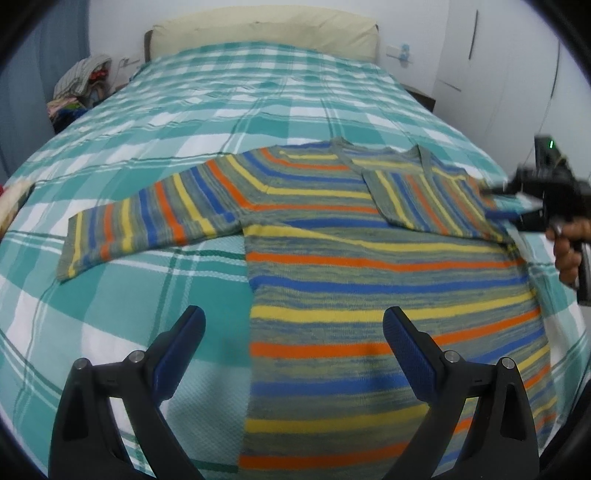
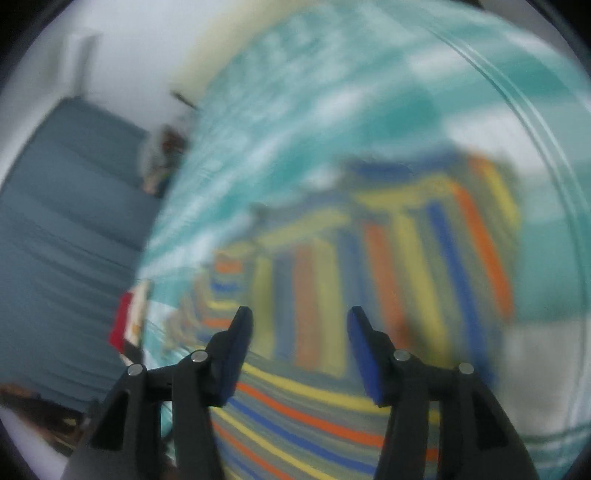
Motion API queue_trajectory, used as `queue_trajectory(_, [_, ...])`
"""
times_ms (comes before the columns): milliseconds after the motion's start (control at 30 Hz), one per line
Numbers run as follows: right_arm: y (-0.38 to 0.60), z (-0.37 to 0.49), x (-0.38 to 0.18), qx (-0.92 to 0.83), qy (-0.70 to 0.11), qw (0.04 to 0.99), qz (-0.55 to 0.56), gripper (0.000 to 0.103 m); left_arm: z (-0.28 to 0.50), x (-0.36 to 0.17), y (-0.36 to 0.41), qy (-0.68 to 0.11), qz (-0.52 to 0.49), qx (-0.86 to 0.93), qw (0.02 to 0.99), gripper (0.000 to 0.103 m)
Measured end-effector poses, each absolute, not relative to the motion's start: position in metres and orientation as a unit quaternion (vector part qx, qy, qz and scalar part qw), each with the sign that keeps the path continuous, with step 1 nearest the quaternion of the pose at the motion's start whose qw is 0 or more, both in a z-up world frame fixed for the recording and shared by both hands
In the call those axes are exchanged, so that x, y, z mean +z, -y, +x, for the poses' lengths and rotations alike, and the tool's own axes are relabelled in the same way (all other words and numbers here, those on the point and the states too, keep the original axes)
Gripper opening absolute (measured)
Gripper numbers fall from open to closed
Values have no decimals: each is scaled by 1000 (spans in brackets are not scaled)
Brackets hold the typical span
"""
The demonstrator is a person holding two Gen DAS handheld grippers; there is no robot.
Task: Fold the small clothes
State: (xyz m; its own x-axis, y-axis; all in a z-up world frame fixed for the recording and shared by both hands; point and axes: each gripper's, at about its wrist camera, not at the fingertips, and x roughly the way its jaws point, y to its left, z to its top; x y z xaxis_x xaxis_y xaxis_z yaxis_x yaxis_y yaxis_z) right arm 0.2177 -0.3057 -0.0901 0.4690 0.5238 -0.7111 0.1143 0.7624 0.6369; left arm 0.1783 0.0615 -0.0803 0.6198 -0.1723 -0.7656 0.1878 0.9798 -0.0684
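Observation:
A striped sweater in grey, yellow, orange and blue lies flat on the bed. Its left sleeve stretches out to the left. Its right sleeve is folded over the chest. My left gripper is open and empty, hovering over the sweater's lower left edge. My right gripper is open and empty above the folded sleeve; its view is blurred by motion. It also shows in the left wrist view at the sweater's right shoulder, held by a hand.
The bed has a teal and white checked cover and a cream headboard. A pile of clothes sits at the far left beside the bed. White wardrobe doors stand at the right.

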Motion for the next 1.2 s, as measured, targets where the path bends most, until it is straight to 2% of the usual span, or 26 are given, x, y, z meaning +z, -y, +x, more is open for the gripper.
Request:
queue_trajectory(67, [328, 207, -113, 53, -532, 796, 284, 52, 177, -82, -58, -426, 16, -103, 899, 98])
queue_trajectory(133, [336, 195, -111, 36, -524, 815, 245, 42, 175, -83, -55, -425, 25, -105, 899, 98])
queue_trajectory(267, [324, 175, -89, 71, -502, 838, 201, 44, 174, -86, -48, -426, 40, -113, 897, 98])
queue_trajectory(367, [314, 161, -95, 110, -518, 826, 194, 43, 172, -91, -43, -432, 49, -122, 892, 98])
queue_trajectory(500, [317, 129, -109, 61, -539, 827, 147, 34, 164, -98, -37, -442, 65, -130, 885, 98])
queue_trajectory(600, [302, 93, -85, 63, -519, 845, 112, 37, 154, -102, -29, -447, 72, -149, 879, 98])
queue_trajectory(700, [284, 56, -78, 120, -525, 832, 134, 38, 134, -112, -13, -469, 91, -188, 858, 98])
queue_trajectory(867, [251, -19, -105, 176, -588, 774, 153, 38, 88, -126, 11, -495, 160, -223, 825, 99])
queue_trajectory(1033, [277, -92, -124, 112, -643, 742, 152, 36, 51, -122, -1, -533, 178, -237, 793, 99])
queue_trajectory(1100, [288, -104, -112, 73, -632, 759, 138, 38, 46, -110, -13, -536, 165, -240, 793, 99])
queue_trajectory(1200, [289, -98, -76, 42, -573, 814, 83, 39, 65, -76, -44, -517, 107, -218, 821, 99])
